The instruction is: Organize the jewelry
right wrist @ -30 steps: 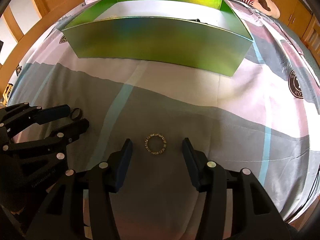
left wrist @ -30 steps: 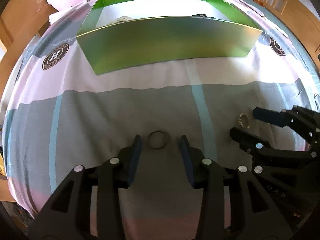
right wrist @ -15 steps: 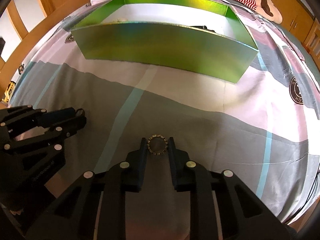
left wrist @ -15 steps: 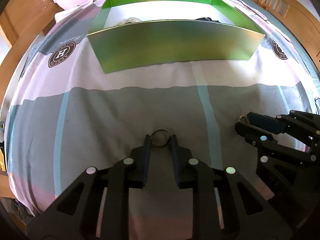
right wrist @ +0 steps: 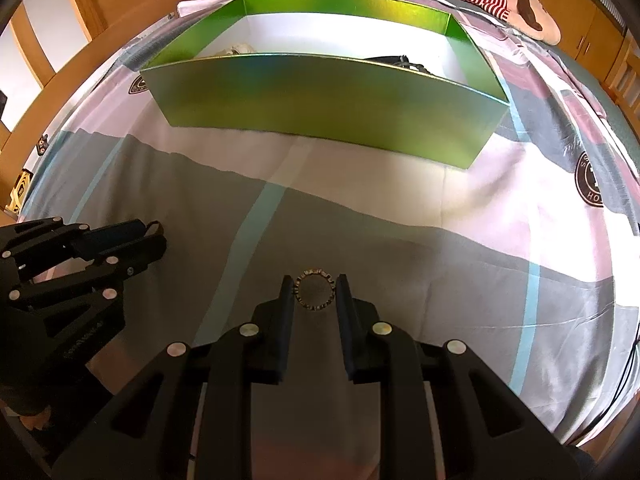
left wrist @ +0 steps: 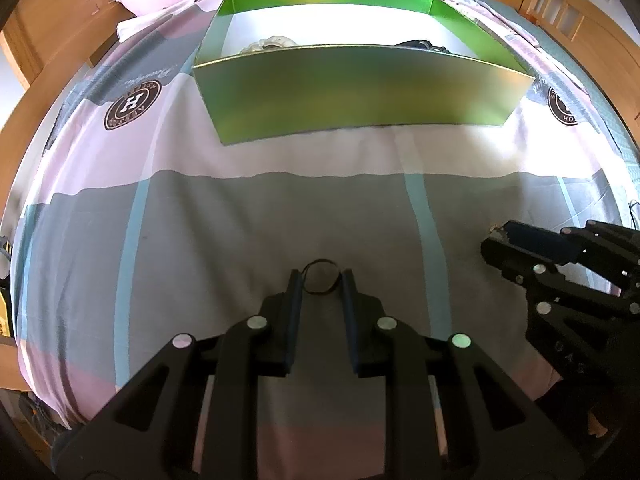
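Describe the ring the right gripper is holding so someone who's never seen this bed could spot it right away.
Start at the green box on the bedspread, then come toward the near edge, over the grey band. The beaded ring sits pinched in the right gripper. Unlike the plain dark ring in the left gripper, it is gold-toned and studded all the way round.

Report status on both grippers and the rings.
Left gripper shut on dark ring. Right gripper shut on studded ring. Green box ahead, open. Path between clear bedsheet.
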Action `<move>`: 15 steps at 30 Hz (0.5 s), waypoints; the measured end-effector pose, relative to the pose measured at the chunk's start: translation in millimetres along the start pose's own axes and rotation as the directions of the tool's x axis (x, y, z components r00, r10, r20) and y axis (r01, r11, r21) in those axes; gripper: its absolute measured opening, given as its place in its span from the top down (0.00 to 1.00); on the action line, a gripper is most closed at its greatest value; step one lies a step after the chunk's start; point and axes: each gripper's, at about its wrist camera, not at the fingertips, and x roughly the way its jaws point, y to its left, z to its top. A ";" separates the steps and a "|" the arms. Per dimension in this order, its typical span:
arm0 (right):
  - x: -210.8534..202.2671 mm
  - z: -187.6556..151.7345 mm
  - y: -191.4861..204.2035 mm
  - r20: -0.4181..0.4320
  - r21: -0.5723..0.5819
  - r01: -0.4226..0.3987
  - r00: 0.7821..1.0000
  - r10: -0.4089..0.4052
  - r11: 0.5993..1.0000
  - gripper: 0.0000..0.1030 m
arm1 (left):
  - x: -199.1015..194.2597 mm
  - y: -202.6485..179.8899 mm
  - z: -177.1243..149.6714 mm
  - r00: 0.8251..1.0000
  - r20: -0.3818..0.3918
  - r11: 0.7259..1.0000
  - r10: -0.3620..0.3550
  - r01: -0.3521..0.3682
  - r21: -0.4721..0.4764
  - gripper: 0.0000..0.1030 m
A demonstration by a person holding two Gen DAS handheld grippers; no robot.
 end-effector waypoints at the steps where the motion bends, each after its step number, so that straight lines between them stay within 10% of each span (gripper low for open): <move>1: 0.2 0.3 0.1 0.000 0.000 0.000 1.000 0.000 1.000 0.79 | -0.7 -0.1 0.1 1.000 0.001 1.000 0.000 0.000 0.000 0.81; 15: 2.9 3.3 -5.5 0.005 0.014 -0.017 1.000 0.017 1.000 0.79 | -1.3 -3.4 2.5 1.000 0.002 1.000 -0.001 0.001 0.008 0.81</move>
